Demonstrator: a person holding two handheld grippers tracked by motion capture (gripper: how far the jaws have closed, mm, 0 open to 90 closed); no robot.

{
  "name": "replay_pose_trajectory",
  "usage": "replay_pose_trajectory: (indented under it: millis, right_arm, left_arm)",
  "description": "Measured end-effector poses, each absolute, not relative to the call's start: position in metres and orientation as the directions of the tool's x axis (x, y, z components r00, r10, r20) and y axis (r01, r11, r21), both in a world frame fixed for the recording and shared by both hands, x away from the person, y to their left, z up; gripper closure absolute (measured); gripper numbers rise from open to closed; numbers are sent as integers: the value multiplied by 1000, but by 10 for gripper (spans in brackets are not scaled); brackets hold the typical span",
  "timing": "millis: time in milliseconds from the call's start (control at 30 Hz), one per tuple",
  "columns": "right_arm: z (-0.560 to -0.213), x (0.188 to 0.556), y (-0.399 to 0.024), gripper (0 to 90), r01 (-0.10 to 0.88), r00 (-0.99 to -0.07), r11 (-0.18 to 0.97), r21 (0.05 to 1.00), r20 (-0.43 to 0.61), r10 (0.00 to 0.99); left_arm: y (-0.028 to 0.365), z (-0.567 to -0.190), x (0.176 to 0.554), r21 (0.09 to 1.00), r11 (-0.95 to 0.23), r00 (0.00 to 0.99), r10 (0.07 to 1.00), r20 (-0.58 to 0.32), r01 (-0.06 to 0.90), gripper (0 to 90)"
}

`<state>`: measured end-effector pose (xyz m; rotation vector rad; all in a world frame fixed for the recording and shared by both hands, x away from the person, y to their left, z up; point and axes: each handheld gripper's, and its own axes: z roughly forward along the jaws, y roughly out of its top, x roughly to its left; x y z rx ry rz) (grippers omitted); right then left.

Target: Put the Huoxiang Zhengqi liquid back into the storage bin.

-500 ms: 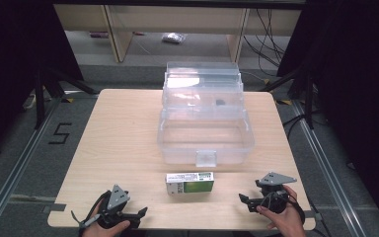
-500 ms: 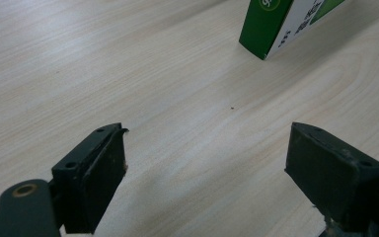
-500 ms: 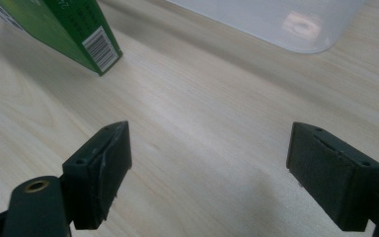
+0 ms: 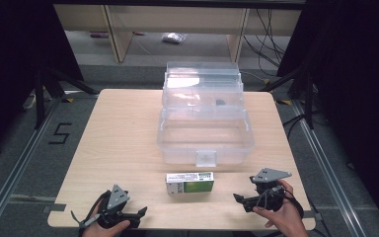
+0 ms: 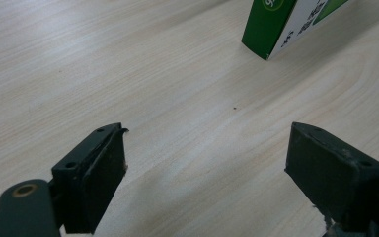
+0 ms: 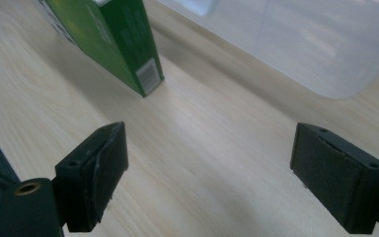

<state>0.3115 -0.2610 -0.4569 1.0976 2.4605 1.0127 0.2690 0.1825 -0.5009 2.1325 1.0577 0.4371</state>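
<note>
A green and white carton (image 4: 189, 183) lies flat on the wooden table (image 4: 118, 143), just in front of a clear plastic storage box (image 4: 205, 136) whose lid stands open at the back. My left gripper (image 4: 139, 214) rests near the front left edge, open, its jaws pointing right toward the carton (image 5: 286, 24). My right gripper (image 4: 238, 199) sits at the front right, open, pointing left; the carton (image 6: 111, 42) is ahead on its left and the box wall (image 6: 301, 44) on its right. Nothing is between either pair of jaws.
A small dark item (image 4: 219, 102) lies inside the box's upper tray. Wooden shelving (image 4: 177, 24) and cables (image 4: 271, 34) stand behind the table. A floor mark "5" (image 4: 60, 133) is to the left. Metal rails (image 4: 325, 163) run along both sides.
Both grippers stay near the front edge; the right one has shifted slightly. The carton and box have not moved.
</note>
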Motion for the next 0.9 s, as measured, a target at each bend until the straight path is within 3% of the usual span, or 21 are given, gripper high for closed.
replay_pose_trajectory:
  millis: [267,300,433,467,533,900]
  right_arm:
    - [-430,319,-235,175,515,-728,534,671,14,685]
    - [-427,320,-233,175,514,-735,541,666,17,678]
    - [-417,327,-223,177,475,-762,569,672,-10,648]
    - [-414,329,-220,177,469,-769,574,671,-9,639]
    - [-412,332,-215,179,436,-785,586,683,-30,619]
    - [-396,343,-188,194,372,-849,672,641,-58,525]
  left_arm:
    - [181,-502,270,721,-422,613,790,-5,550,149]
    - [178,-504,269,746,-366,589,807,-43,557,149]
    - [182,-502,269,714,-428,615,789,-5,554,149]
    - [177,-504,268,744,-363,587,808,-49,562,149]
    - [181,-503,270,715,-430,619,785,-6,551,149]
    - [180,-503,269,717,-427,618,786,-7,551,149]
